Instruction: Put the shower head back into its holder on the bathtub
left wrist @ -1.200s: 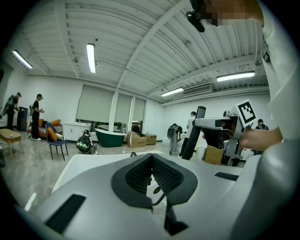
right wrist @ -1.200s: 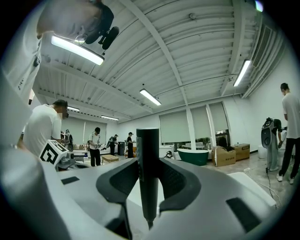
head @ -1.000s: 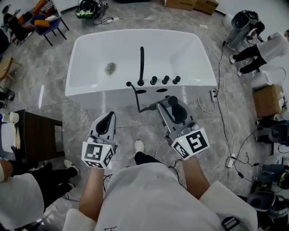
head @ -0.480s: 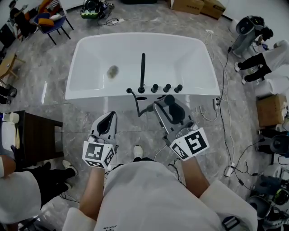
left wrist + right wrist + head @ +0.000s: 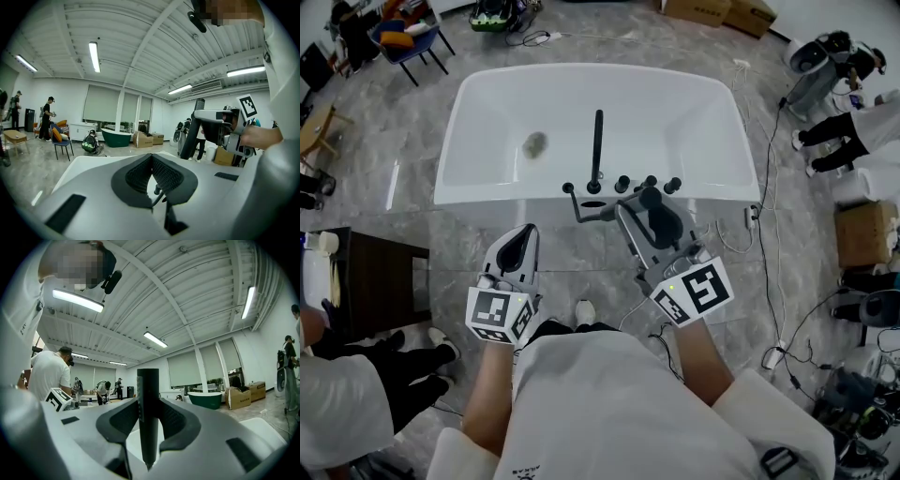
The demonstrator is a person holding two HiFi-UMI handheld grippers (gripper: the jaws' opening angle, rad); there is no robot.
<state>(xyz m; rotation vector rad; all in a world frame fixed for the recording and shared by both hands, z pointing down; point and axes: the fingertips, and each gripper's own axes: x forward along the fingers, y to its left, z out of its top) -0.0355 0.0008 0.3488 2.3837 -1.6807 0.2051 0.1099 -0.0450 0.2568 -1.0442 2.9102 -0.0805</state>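
Clamping shower head (image 5: 149,418) upright in right gripper (image 5: 149,430); left gripper (image 5: 152,165) closed, empty. Could seat crooked (slim handle swivelling in the grip); could get dragged aside by hose (image 5: 586,216) at bathtub's (image 5: 487,192) near rim.

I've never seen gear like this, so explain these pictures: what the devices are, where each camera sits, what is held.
There is no robot: a person holds a two-jaw gripper in each hand. The top-down picture comes from a camera on the person's head; the other two come from cameras riding on the grippers, looking along their jaws. Ahead stands a white bathtub with a black spout and knobs at its near rim. The right gripper grips the black shower head upright, hose trailing to the tub. The left gripper is shut, empty.
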